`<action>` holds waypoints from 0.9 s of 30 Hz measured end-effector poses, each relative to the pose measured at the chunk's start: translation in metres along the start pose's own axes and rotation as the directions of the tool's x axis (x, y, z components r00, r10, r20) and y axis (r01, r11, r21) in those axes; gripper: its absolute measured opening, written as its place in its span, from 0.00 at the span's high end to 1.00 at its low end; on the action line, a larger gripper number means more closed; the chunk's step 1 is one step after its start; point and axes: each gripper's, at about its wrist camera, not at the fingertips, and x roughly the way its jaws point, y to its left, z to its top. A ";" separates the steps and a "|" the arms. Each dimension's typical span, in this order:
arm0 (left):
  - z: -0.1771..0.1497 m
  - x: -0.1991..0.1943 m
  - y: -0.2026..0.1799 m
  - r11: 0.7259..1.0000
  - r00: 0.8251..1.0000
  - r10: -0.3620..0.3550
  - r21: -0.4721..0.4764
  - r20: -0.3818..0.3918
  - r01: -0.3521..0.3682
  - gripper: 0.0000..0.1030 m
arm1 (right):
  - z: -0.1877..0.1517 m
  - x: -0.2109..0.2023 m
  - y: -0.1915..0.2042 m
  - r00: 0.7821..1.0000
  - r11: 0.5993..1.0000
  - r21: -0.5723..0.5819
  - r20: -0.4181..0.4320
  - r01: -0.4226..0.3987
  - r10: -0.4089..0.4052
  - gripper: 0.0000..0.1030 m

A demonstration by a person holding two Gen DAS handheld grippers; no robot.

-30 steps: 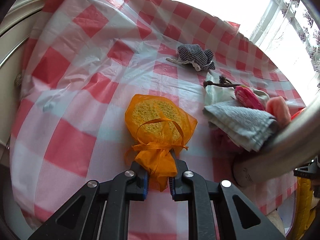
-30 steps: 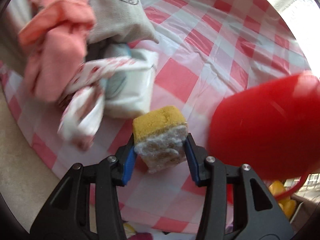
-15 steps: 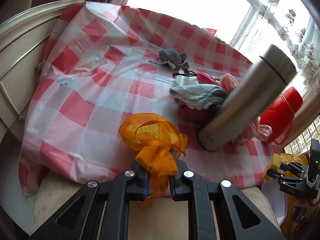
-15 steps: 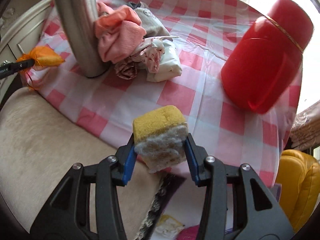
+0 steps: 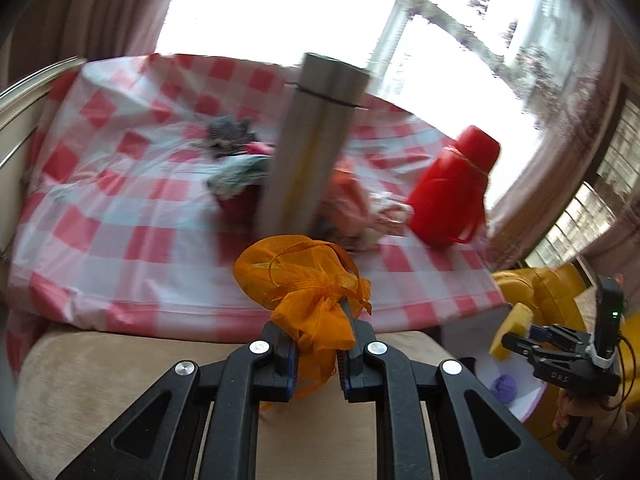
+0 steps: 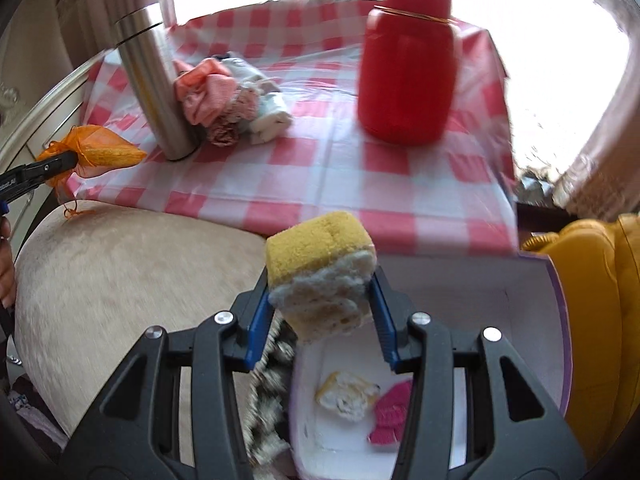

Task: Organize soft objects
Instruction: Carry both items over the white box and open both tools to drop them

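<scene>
My left gripper is shut on the tied neck of an orange mesh pouch and holds it in the air over a beige cushion, just off the table's front edge. My right gripper is shut on a yellow sponge and holds it above a white box. The box holds a yellow-white soft piece and a pink piece. A pile of soft cloths lies on the checked table. The right gripper with the sponge also shows in the left wrist view.
A steel flask stands on the red-checked tablecloth beside the cloth pile. A red flask stands to the right. A checked soft toy lies farther back. A beige cushion lies below the table edge and a yellow seat at the right.
Both grippers have pulled back off the table with their loads. The pouch was lifted from the cloth. The sponge now hangs above the white box.
</scene>
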 end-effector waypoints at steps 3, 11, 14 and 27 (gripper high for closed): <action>-0.006 0.008 -0.034 0.997 0.997 -0.076 0.029 -0.024 0.077 0.84 | -0.011 -0.003 -0.017 1.000 0.999 0.049 -0.004 0.012 -0.012 0.52; -0.032 0.031 -0.130 0.956 0.976 -0.187 0.209 -0.114 0.208 0.84 | -0.033 -0.013 -0.043 1.000 0.992 0.123 0.014 0.024 -0.025 0.51; -0.043 0.040 -0.158 0.933 0.967 -0.206 0.269 -0.152 0.241 0.84 | -0.038 -0.015 -0.048 0.999 0.989 0.143 0.019 0.027 -0.030 0.50; -0.056 0.067 -0.194 0.896 0.943 -0.232 0.325 -0.239 0.303 0.34 | -0.042 -0.017 -0.056 0.999 0.985 0.169 0.027 0.040 -0.045 0.25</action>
